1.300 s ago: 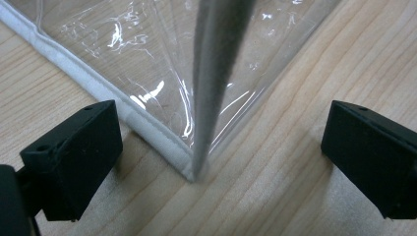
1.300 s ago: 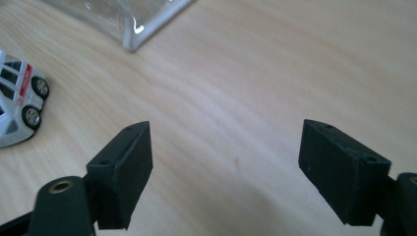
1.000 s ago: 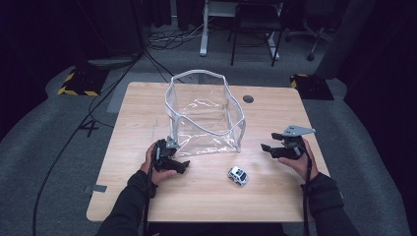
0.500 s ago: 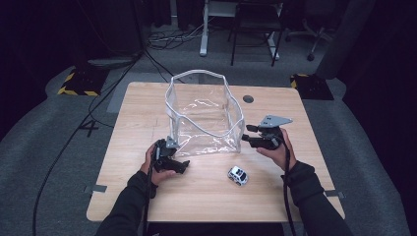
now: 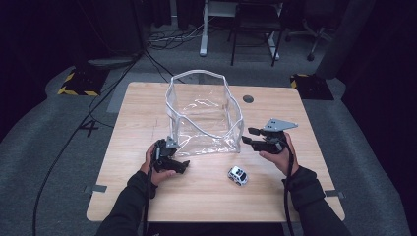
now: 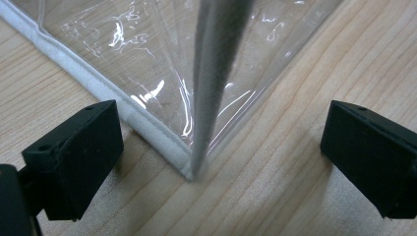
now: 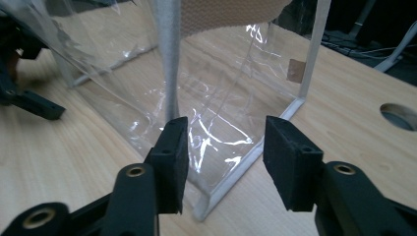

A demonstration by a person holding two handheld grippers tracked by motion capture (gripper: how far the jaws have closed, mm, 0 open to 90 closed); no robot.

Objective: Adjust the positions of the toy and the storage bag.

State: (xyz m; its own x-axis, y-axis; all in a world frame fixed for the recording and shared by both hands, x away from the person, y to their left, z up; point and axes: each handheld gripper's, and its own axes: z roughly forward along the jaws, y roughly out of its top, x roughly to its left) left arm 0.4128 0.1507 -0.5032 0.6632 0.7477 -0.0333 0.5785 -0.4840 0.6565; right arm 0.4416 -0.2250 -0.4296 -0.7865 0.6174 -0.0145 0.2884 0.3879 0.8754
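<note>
Our left gripper [image 5: 183,166] sat wide open w/ nothing clamped, the clear bag's [image 5: 206,115] near-left bottom corner just ahead of its jaws. Our right gripper [image 5: 250,138], jaws just reopening slightly, stood half open astride the bag's right corner edge, not pressing. Toy car [image 5: 238,175] lay betw. our hands on the table [image 5: 147,98].

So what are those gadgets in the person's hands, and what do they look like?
Each hand holds a black two-jaw gripper. The left gripper and right gripper end in blocky black pads with small screw holes. The right one carries a grey three-cornered plate. A black cable trails along the dark sleeves.
</note>
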